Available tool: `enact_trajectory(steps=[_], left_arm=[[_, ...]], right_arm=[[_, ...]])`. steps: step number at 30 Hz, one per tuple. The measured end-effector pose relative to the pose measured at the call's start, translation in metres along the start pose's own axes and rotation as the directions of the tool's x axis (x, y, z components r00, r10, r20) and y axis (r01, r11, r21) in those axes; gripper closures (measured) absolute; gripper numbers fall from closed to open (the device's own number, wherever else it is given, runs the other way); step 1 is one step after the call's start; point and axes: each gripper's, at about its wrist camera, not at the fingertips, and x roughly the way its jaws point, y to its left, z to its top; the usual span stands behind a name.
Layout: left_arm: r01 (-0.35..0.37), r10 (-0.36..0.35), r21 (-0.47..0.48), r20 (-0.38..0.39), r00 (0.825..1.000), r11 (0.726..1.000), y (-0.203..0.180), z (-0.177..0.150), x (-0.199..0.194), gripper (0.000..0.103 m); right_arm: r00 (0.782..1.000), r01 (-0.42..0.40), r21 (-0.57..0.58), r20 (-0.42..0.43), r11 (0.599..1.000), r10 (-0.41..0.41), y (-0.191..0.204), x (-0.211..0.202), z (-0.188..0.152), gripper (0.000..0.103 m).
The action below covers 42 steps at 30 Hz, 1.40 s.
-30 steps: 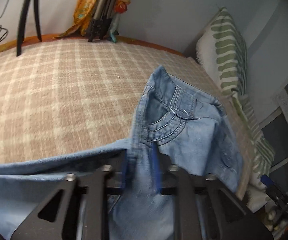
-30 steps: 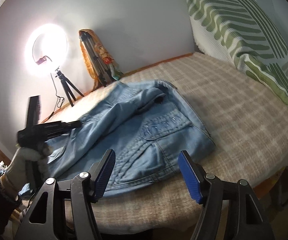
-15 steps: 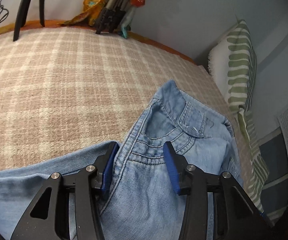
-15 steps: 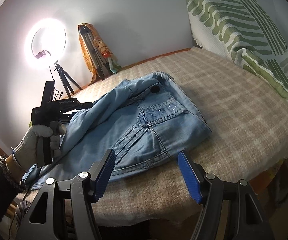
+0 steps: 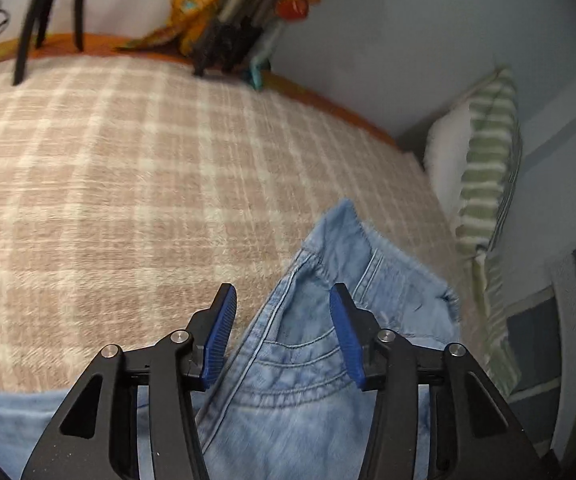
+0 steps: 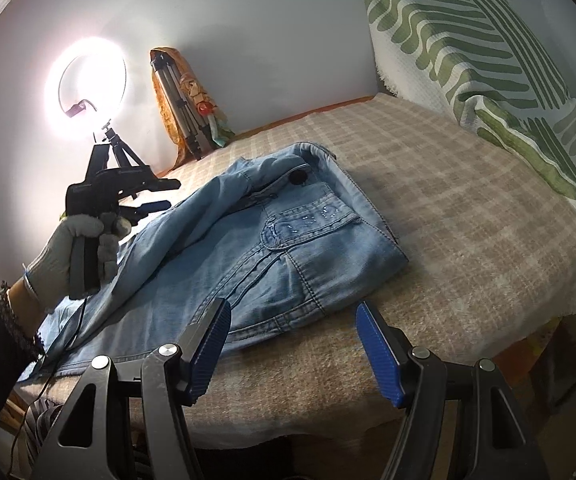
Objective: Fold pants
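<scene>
Left wrist: left gripper (image 5: pixel 282 330) opening, blue pads clear of blurred jeans (image 5: pixel 320 364) at 5 o'clock, legs cut off below. Right wrist: right gripper (image 6: pixel 294 344) spread, empty; jeans at centre on plaid bed (image 6: pixel 468 216), gloved hand (image 6: pixel 74 256) at 9 o'clock hiding a leg.

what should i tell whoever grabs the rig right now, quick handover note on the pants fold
Left gripper: jaws opening, no denim pinched between the pads; it hovers over the waistband edge.
Right gripper: open, empty, above the near edge of the bed.
Jeans: on the bed, one side already folded over the other, waistband toward the pillow.
Left to do: smooth the fold, then fold the pants lengthwise.
</scene>
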Motion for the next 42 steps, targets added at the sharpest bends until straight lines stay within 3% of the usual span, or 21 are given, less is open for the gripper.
enact_trajectory(steps=[3,6,7,8,15,17,20,25,28,32,35,39,42], left_arm=[[-0.017,0.017,0.013,-0.053,0.998,1.000,-0.003,-0.002,0.016,0.056],[-0.044,0.047,0.077,-0.030,0.998,0.996,-0.013,-0.005,0.018,0.062],[-0.054,0.056,0.094,-0.023,0.998,0.994,-0.015,-0.006,0.018,0.085],[-0.047,0.050,0.109,-0.033,0.998,0.993,-0.017,-0.007,0.020,0.098],[0.026,-0.038,0.197,0.057,0.998,0.980,-0.045,-0.016,-0.017,0.097],[0.050,-0.072,0.265,0.073,0.995,0.963,-0.067,-0.023,-0.033,0.099],[0.072,-0.112,0.398,0.078,0.991,0.915,-0.104,-0.047,-0.058,0.100],[0.119,-0.147,0.515,0.014,0.989,0.849,-0.136,-0.095,-0.065,0.100],[0.139,-0.145,0.545,-0.031,0.989,0.827,-0.144,-0.119,-0.057,0.100],[0.152,-0.109,0.613,-0.106,0.988,0.776,-0.154,-0.153,-0.043,0.100],[0.173,-0.092,0.629,-0.159,0.983,0.758,-0.158,-0.170,-0.032,0.100],[0.224,-0.081,0.615,-0.252,0.964,0.756,-0.159,-0.182,-0.026,0.098],[0.240,-0.105,0.602,-0.251,0.962,0.762,-0.159,-0.180,-0.054,0.096]], right_arm=[[1.000,-0.001,0.006,0.001,1.000,0.001,-0.003,0.000,0.001,0.035],[1.000,-0.002,0.013,0.001,1.000,0.002,-0.005,0.002,0.002,0.035],[1.000,-0.002,0.014,-0.001,1.000,0.002,-0.006,0.004,0.003,0.035],[1.000,-0.003,0.016,-0.002,1.000,0.003,-0.006,0.005,0.003,0.035],[0.999,-0.032,0.039,0.004,0.999,0.032,-0.007,0.007,0.012,0.036],[0.999,-0.041,0.053,0.013,0.998,0.041,-0.008,0.007,0.017,0.036],[0.997,-0.074,0.108,0.031,0.991,0.071,-0.016,0.006,0.025,0.036],[0.991,-0.122,0.199,0.073,0.972,0.109,-0.033,0.000,0.041,0.036],[0.983,-0.172,0.257,0.099,0.951,0.151,-0.044,-0.005,0.050,0.036],[0.958,-0.286,0.342,0.139,0.895,0.252,-0.060,-0.007,0.061,0.036],[0.939,-0.342,0.365,0.117,0.866,0.322,-0.064,0.008,0.066,0.035],[0.962,-0.263,0.395,0.032,0.880,0.273,-0.065,0.041,0.061,0.035],[0.971,-0.207,0.405,-0.025,0.891,0.237,-0.065,0.062,0.056,0.042]])
